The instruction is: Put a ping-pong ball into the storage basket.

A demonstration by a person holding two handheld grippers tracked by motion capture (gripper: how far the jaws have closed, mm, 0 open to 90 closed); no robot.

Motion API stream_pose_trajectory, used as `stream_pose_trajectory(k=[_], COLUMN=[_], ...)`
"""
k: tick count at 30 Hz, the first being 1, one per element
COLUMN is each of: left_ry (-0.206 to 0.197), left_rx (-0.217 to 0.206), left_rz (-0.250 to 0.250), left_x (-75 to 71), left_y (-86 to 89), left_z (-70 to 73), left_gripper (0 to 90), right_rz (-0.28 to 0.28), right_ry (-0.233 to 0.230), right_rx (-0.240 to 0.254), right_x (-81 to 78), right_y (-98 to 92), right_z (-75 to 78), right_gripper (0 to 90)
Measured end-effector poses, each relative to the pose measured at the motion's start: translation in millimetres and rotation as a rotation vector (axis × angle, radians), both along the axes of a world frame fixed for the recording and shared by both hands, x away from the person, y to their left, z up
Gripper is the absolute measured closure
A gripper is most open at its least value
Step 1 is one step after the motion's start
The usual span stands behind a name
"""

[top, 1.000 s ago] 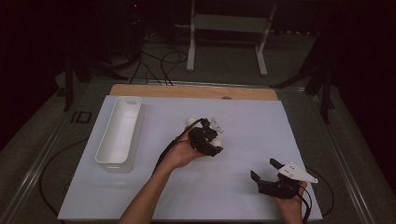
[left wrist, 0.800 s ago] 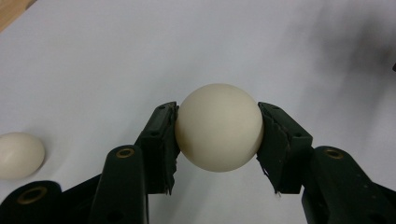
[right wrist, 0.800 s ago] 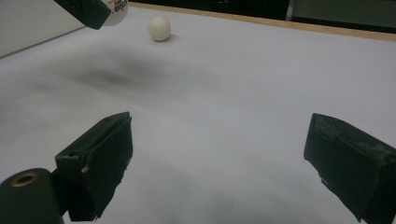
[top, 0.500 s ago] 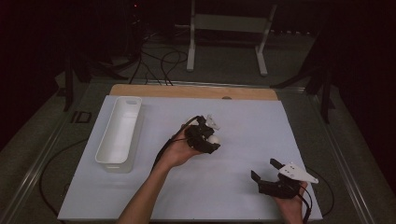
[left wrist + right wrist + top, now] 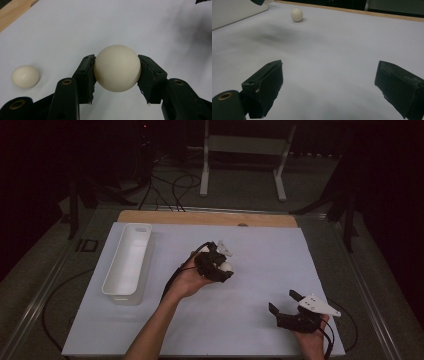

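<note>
Cream ball (image 5: 117,68) clamped between pads of left gripper (image 5: 216,266) above mid-counter (image 5: 260,270), white bin (image 5: 127,262) well to its left, second ball (image 5: 25,76) nearby; right gripper (image 5: 290,306) spread wide, empty, near front-right edge.

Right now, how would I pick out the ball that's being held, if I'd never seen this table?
Start at the white table sheet with the long white tray at its left. Near the middle, the left gripper is clamped on a cream ball, one black pad pressing each side. The second ball looks alike but lies loose on the sheet, untouched, while the right gripper waits open with nothing between its jaws.
</note>
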State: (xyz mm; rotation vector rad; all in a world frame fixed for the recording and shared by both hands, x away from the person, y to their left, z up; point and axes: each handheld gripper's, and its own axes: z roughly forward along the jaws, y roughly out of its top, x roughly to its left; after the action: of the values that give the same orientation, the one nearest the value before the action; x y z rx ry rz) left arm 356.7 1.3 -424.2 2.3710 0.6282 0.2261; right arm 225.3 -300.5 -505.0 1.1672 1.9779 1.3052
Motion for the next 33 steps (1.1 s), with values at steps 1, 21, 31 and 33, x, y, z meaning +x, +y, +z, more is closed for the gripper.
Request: stream_pose_trajectory(k=[1, 21, 31, 33], left_ry=[-0.001, -0.012, -0.017, -0.017], left_rx=[-0.006, -0.017, -0.014, -0.014], left_rz=[0.005, 0.044, 0.059, 0.059], left_x=[0.4, 3.2, 4.6, 4.6], left_y=[1.1, 12.3, 17.1, 17.1], left_z=[0.6, 7.7, 10.0, 10.0], left_gripper=[51.2, 51.2, 51.2, 51.2], right_rz=[-0.001, 0.0, -0.001, -0.001], right_ry=[0.0, 0.0, 0.0, 0.001], right_rx=[0.001, 0.0, -0.002, -0.001], right_x=[0.0, -0.1, 0.0, 0.0], right_y=[0.0, 0.2, 0.2, 0.3], right_z=[0.0, 0.0, -0.1, -0.1], right_gripper=[7.6, 7.6, 7.6, 7.6])
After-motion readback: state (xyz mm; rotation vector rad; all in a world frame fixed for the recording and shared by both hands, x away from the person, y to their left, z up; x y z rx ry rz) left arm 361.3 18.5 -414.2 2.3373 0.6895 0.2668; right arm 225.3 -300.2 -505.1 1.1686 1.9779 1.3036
